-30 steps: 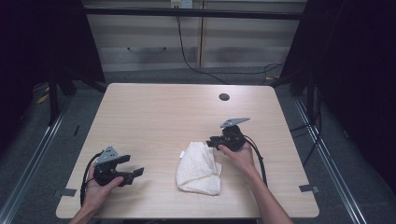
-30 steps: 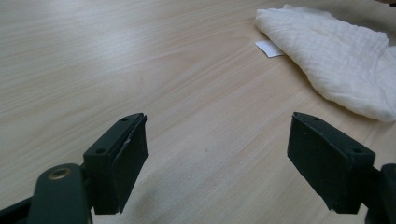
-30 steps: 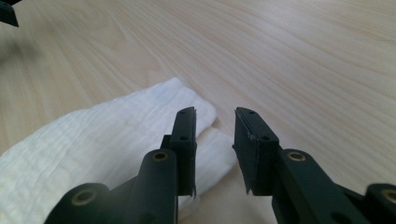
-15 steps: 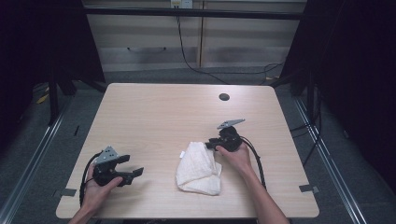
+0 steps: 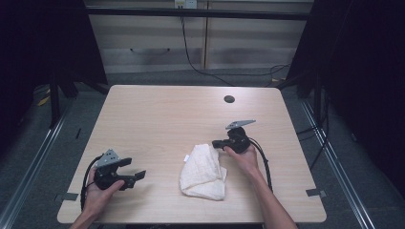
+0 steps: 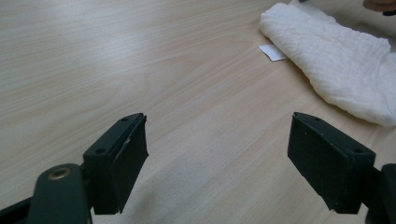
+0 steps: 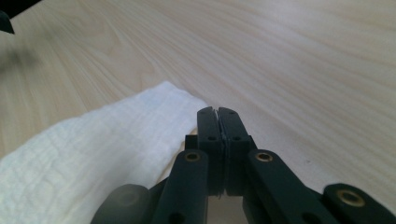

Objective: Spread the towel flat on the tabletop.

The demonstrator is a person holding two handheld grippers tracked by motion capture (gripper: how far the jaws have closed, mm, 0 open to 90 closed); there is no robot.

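Observation:
A crumpled white towel (image 5: 203, 171) lies on the wooden table (image 5: 162, 119), right of the middle and near the front. A small white tag (image 6: 272, 52) sticks out at its near-left edge. My right gripper (image 5: 217, 143) sits at the towel's upper right corner, pointing left. Its jaws are pressed together, with the towel (image 7: 93, 144) lying just beside them on the left; nothing shows between them. My left gripper (image 5: 133, 168) rests at the front left of the table and points right toward the towel (image 6: 345, 70). It stands wide open over bare wood, well short of the cloth.
A dark round cable hole (image 5: 229, 99) sits near the table's far right. Cables (image 5: 262, 157) trail from the right gripper toward the front edge. Beyond the far edge stand pale cabinets (image 5: 200, 43), with dark floor on both sides.
The right gripper wobbled slightly left and back beside the towel's corner. The towel and the left gripper have not visibly moved.

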